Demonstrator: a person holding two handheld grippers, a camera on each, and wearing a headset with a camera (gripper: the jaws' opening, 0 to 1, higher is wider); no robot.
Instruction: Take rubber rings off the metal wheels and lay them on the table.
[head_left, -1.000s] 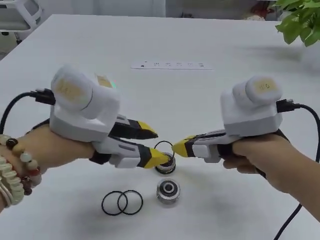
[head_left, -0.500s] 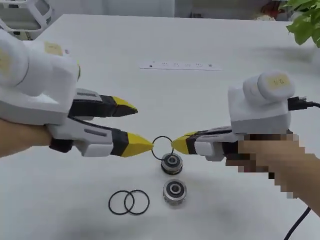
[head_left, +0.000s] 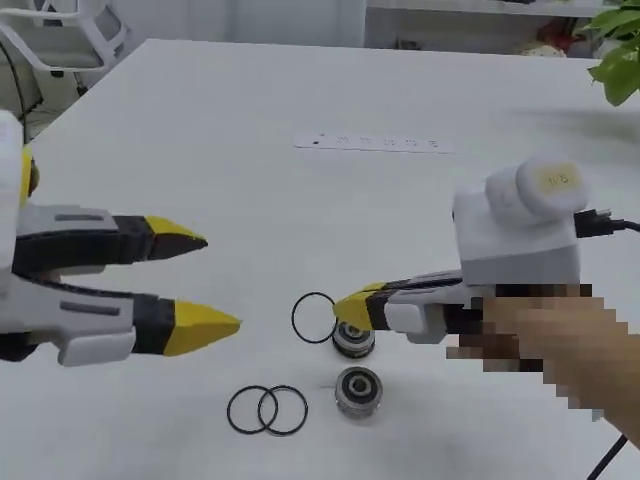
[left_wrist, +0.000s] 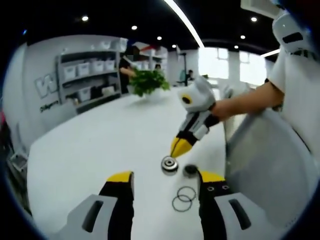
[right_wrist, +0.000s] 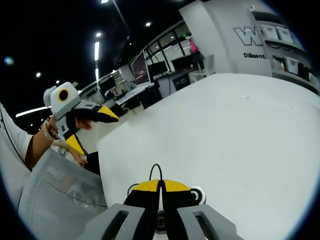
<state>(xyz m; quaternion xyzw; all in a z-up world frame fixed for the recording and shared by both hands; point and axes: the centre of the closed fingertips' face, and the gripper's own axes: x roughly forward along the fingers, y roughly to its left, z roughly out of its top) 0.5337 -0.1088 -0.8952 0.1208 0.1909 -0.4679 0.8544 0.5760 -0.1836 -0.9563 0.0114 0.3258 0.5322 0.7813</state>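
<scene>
My right gripper (head_left: 345, 306) is shut on a thin black rubber ring (head_left: 294, 318), which hangs just left of a metal wheel (head_left: 353, 342). A second wheel (head_left: 358, 390) lies in front of it. Two more black rings (head_left: 267, 410) lie overlapping on the white table (head_left: 250, 150). My left gripper (head_left: 218, 282) is open and holds nothing, well to the left of the wheels. In the right gripper view the shut tips (right_wrist: 160, 186) pinch the ring (right_wrist: 156, 164) above a wheel (right_wrist: 198, 194). The left gripper view has the open jaws (left_wrist: 165, 179) facing both wheels (left_wrist: 169, 165) and the lying rings (left_wrist: 184, 198).
A white power strip (head_left: 375, 143) lies further back on the table. Green plant leaves (head_left: 622, 60) hang at the far right. A chair (head_left: 60, 35) stands beyond the table's far left corner. The right gripper's cable (head_left: 605, 455) trails off at the lower right.
My left gripper has drawn back to the left, away from the wheel, with its jaws spread. The right gripper stays shut on the ring, now beside the wheel.
</scene>
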